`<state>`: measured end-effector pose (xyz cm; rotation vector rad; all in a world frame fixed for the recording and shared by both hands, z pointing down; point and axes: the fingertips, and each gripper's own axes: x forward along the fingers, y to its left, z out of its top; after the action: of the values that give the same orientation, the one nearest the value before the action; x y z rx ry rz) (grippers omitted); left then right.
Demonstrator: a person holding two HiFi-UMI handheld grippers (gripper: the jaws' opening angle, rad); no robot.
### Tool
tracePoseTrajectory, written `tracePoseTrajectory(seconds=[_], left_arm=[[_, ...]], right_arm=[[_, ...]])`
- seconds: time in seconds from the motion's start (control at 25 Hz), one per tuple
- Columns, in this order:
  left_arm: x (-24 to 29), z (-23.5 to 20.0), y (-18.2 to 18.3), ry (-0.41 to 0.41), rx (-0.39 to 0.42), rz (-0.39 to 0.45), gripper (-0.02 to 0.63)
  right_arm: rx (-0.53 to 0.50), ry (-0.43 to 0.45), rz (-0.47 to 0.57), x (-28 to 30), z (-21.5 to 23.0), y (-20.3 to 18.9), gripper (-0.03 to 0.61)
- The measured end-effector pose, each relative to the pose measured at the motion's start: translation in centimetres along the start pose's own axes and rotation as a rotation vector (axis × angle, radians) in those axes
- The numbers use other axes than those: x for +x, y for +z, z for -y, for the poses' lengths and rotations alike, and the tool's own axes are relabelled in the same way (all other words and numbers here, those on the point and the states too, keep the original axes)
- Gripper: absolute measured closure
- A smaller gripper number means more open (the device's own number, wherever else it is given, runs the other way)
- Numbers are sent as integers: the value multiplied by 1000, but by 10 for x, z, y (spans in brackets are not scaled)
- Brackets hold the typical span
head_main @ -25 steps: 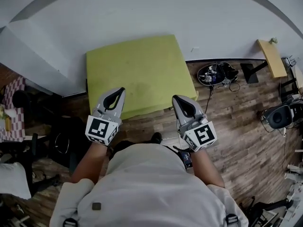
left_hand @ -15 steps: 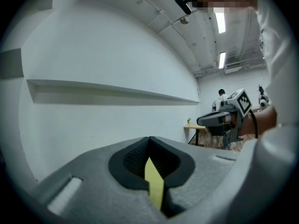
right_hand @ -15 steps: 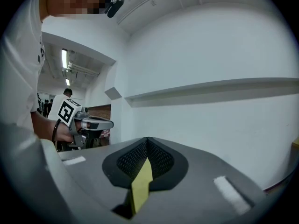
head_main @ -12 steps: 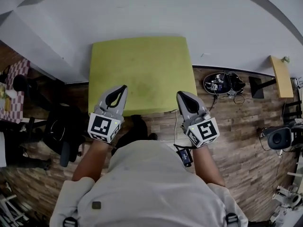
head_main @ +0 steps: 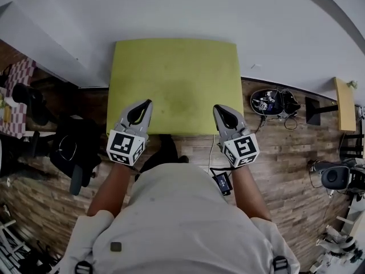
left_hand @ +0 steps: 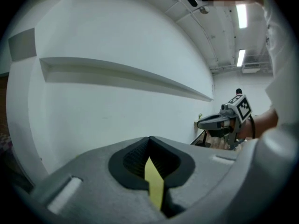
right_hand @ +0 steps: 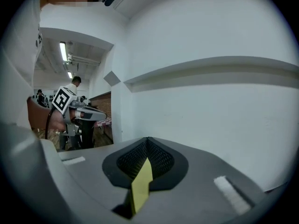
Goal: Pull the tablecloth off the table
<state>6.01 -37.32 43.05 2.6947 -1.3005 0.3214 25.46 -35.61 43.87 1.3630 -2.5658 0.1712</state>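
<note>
Fingers [left_hand: 96,185]: left gripper [head_main: 145,104] and right gripper [head_main: 219,109] each clenched on tablecloth [head_main: 177,81] | grippers: 2 | tablecloth: 1, green

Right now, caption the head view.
Left gripper and right gripper, both shut, pinch the green tablecloth's near edge.

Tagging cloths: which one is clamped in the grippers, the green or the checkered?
The yellow-green tablecloth: both the left gripper and right gripper are shut on it. The checkered cloth sits far left, untouched.

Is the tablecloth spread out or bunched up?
Spread out: the tablecloth shows as one smooth green rectangle, near edge pinched in the left gripper and right gripper.
</note>
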Motion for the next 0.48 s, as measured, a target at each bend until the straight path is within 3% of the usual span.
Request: tracePoseTrajectory(seconds=[0.12,0.28,0.48], left_arm=[[12,-17,-18,12,-57,-36,611],[31,-37,-45,29,-68,-78,602],[47,-64,-113,44,-112,-226,549]], right_arm=[[6,7,-46,19,6,-18,568],[29,36,-124,46,19,-48,552],[73,49,-271,72,31,-110,506]])
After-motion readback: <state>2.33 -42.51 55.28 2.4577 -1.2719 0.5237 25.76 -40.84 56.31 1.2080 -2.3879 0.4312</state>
